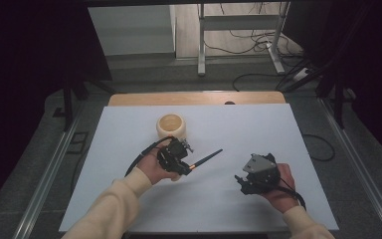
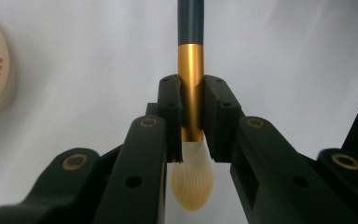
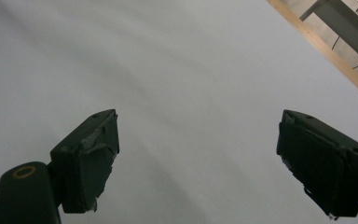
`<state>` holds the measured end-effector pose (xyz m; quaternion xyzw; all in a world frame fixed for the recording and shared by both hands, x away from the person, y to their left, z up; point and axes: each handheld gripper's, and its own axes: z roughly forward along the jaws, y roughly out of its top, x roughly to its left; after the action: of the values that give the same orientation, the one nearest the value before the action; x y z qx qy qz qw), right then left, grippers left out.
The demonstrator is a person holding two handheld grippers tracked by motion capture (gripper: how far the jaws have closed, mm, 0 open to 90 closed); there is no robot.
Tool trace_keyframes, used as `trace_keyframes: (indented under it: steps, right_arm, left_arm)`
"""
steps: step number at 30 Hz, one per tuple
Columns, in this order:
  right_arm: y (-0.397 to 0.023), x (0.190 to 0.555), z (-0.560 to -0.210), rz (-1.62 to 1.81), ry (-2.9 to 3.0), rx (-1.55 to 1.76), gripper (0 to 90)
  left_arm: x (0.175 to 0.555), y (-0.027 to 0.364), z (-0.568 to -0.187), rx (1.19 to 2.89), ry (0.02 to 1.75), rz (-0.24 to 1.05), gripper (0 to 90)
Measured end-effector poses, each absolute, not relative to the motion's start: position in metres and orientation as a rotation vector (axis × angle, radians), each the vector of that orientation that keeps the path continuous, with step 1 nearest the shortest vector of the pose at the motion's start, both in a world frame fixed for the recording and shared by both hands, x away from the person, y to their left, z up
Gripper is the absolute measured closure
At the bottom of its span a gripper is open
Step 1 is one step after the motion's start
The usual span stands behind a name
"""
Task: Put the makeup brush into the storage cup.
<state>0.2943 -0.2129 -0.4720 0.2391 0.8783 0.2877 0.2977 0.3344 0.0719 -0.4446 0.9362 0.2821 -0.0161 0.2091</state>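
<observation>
My left claw is clamped on the gold ferrule of a dark-handled, cream-bristled makeup brush, held just above the white desk. Right claw gapes empty. Next, I judge, swing it handle-first toward the cream ceramic cup.

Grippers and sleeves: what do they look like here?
Both grippers are black. The left gripper trails a black cable and has brass-coloured pivot pins along its jaw arms. The right gripper carries a grey three-cornered plate on top, also cabled; its jaw pads look scuffed. The person wears cream long sleeves.
</observation>
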Motion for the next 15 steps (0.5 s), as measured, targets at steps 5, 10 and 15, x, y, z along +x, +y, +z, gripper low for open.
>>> trace_keyframes:
  steps: [5, 10, 15]
  right_arm:
    - [-0.205, 0.297, -0.470, 0.761, 2.329, 0.603, 14.4]
    - [-0.199, 0.300, -0.470, 0.751, 2.328, 0.582, 14.7]
    - [-0.194, 0.303, -0.467, 0.750, 2.316, 0.560, 15.5]
  left_arm:
    - [0.334, 0.071, -0.444, 2.605, 0.775, -0.042, 79.2]
    - [0.334, 0.069, -0.444, 2.610, 0.768, -0.047, 79.2]
    - [0.333, 0.066, -0.444, 2.613, 0.758, -0.053, 79.2]
